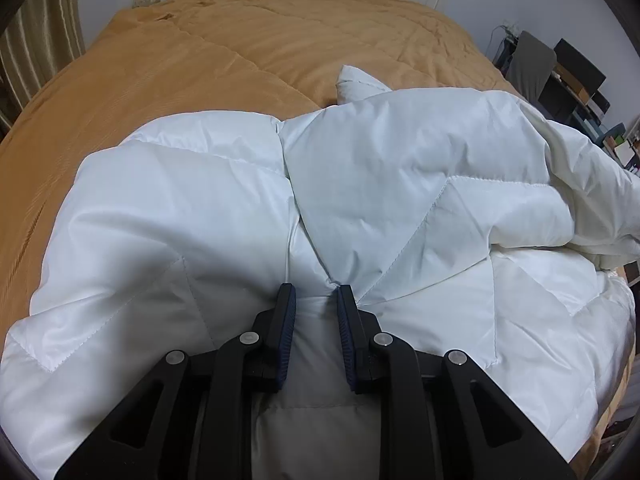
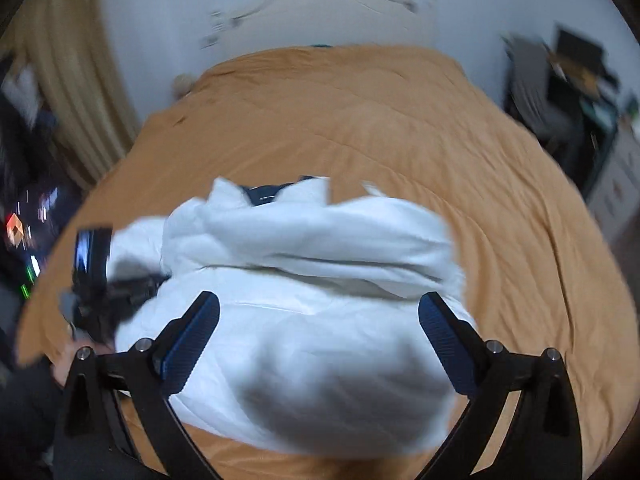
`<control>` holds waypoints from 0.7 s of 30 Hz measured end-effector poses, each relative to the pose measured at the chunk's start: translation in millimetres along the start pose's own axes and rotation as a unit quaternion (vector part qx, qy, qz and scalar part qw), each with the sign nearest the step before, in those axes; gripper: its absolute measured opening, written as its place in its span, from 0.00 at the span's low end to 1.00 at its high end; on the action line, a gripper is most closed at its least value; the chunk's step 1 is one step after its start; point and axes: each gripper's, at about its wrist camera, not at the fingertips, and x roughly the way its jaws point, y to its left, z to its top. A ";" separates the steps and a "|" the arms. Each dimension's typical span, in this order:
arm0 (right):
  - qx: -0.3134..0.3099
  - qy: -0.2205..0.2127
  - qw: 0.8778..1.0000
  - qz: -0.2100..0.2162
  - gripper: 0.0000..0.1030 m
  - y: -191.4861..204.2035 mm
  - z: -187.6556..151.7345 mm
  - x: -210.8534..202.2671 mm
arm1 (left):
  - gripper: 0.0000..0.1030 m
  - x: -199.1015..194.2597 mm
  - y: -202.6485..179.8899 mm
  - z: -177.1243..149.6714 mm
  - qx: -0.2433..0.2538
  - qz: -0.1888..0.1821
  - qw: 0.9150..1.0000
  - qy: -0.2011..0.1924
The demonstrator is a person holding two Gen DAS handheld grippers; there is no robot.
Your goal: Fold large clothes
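Spreading over the mustard-coloured bed cover, the white quilted puffer coat lies bunched near its edge, the left gripper pinching a fold of it while the right gripper hangs above, jaws wide, empty.

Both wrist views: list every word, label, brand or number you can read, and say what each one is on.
None can be read.
White quilted garment: no print or tag showing.
Orange bedspread: plain.
Shelf clutter at the right wall: boxes too small to read.
Glowing lights and an orange shape at the left edge of the right wrist view: blurred, unreadable.
Gripper fingers: no marking visible.
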 end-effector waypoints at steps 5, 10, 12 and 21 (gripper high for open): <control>-0.069 0.079 0.992 -0.067 0.98 29.7 -34.8 101.2 | 0.21 -8.6 11.0 -4.3 -0.015 -0.028 0.999 -0.004; -0.006 0.083 0.996 -0.020 1.00 -19.5 -56.0 132.6 | 0.21 -67.8 39.4 -4.6 -0.077 -0.033 0.995 -0.051; -0.006 0.085 0.996 -0.026 1.00 -21.9 -56.7 133.7 | 0.22 -88.7 42.7 -1.0 -0.094 -0.046 0.992 -0.077; 0.009 0.086 0.995 -0.052 0.99 -19.7 -29.4 108.0 | 0.72 -22.1 13.1 -13.8 0.009 0.099 0.994 -0.055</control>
